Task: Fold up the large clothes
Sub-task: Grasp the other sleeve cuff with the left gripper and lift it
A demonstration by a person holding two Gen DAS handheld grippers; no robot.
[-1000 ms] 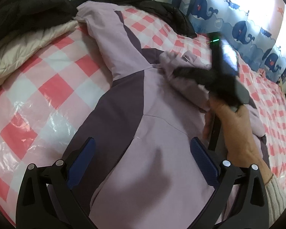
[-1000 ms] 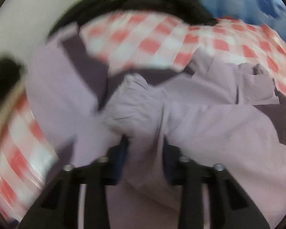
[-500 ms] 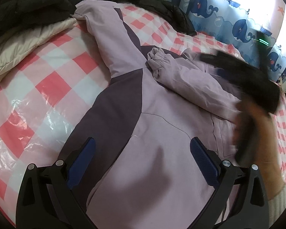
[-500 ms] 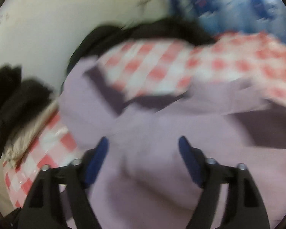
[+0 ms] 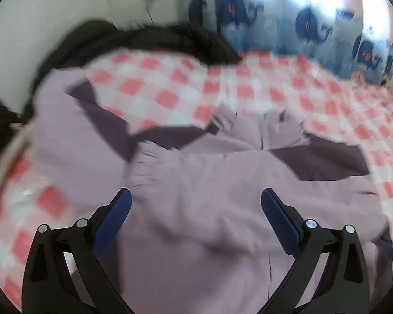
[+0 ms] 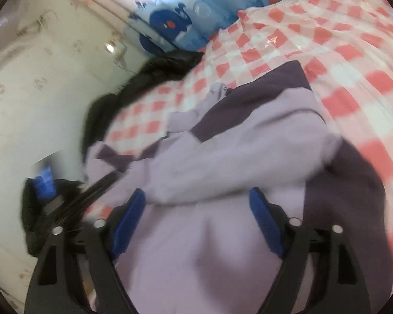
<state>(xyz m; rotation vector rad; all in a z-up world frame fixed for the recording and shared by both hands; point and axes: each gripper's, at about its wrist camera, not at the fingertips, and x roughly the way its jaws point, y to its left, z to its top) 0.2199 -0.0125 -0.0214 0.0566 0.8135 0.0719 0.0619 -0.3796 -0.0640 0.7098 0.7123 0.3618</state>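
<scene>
Left wrist view shows the lilac jacket (image 5: 209,183) spread on the checked bedspread (image 5: 275,89), one sleeve (image 5: 154,162) already laid across its chest. The left gripper (image 5: 196,209) hangs wide open and empty above it; so does the right gripper (image 6: 196,209). The other sleeve (image 5: 65,120) likely comes next: pinching the cuff only and carrying it flat across should avoid bunching.
</scene>
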